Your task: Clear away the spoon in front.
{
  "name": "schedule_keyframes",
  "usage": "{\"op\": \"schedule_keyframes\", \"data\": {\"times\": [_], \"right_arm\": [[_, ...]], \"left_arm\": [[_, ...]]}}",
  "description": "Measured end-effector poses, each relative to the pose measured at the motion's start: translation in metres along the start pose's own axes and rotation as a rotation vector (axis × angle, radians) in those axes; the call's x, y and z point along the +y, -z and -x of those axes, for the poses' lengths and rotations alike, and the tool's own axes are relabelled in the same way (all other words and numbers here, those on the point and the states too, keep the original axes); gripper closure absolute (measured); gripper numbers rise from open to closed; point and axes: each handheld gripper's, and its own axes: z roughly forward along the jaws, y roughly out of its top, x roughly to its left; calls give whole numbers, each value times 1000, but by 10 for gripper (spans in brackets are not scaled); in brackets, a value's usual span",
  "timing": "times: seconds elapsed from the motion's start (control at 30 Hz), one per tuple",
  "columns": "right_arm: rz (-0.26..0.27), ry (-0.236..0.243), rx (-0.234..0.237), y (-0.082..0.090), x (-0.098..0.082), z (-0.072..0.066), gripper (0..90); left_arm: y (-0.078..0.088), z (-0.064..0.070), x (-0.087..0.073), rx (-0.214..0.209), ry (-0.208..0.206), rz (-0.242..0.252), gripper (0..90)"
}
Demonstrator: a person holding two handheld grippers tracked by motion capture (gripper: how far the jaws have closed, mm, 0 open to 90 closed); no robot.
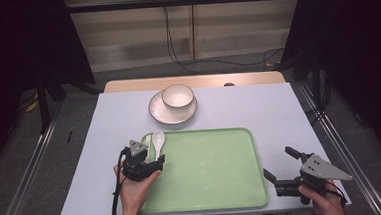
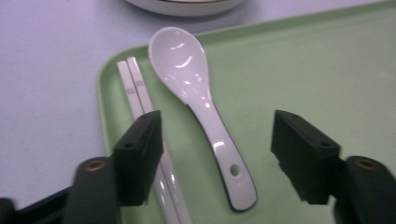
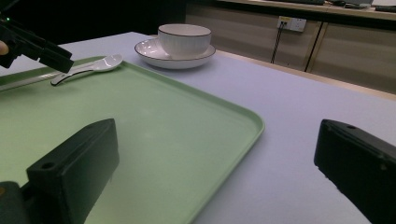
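Clutter first: white ceramic bowl with a dark rim (image 1: 178, 95) sits in a white saucer (image 1: 173, 110) at the far middle of the pale lavender surface (image 1: 279, 112), just beyond the far edge of the light green plastic tray (image 1: 212, 171). Bowl and saucer are well apart from my left tool (image 1: 154, 157) and block nothing. Pair of white chopsticks (image 2: 135, 86) lies on the tray along its left rim, just beside the white ceramic spoon (image 2: 196, 93); one black pad of the left tool sits over the chopsticks' near part, so they crowd that side of the spoon.

Spoon lies flat in the tray's far left corner, hollow side up. Its long axis runs near to far: bowl end points away from me toward the saucer, handle end with the small hole points back at me and slants slightly toward the tray's middle. Chopsticks run roughly the same way.

My left tool is spread wide, nothing gripped, the spoon handle lying between the pads without touching either. My right tool (image 1: 282, 169) rests at the tray's near right corner, also spread wide and holding nothing, one pad over the tray and the other over the bare surface.
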Motion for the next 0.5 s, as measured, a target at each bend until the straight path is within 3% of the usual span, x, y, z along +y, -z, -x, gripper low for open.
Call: {"op": "schedule_keyframes", "data": {"times": [0.07,0.2,0.3,0.37,0.5], "right_arm": [[-3,1,-2,-1,0,0,0],[-10,-4,-3,-1,0,0,0],[-6,0,-5,-2,0,0,0],[-4,1,0,-2,1,0,0],[-5,-1,-2,-2,0,0,0]], "left_arm": [[2,-3,2,-4,2,39,208],[6,-7,10,-14,-10,81,150],[7,-11,17,-45,-20,106,95],[6,-13,22,-70,-1,124,55],[2,-14,28,-14,-43,120,35]]}}
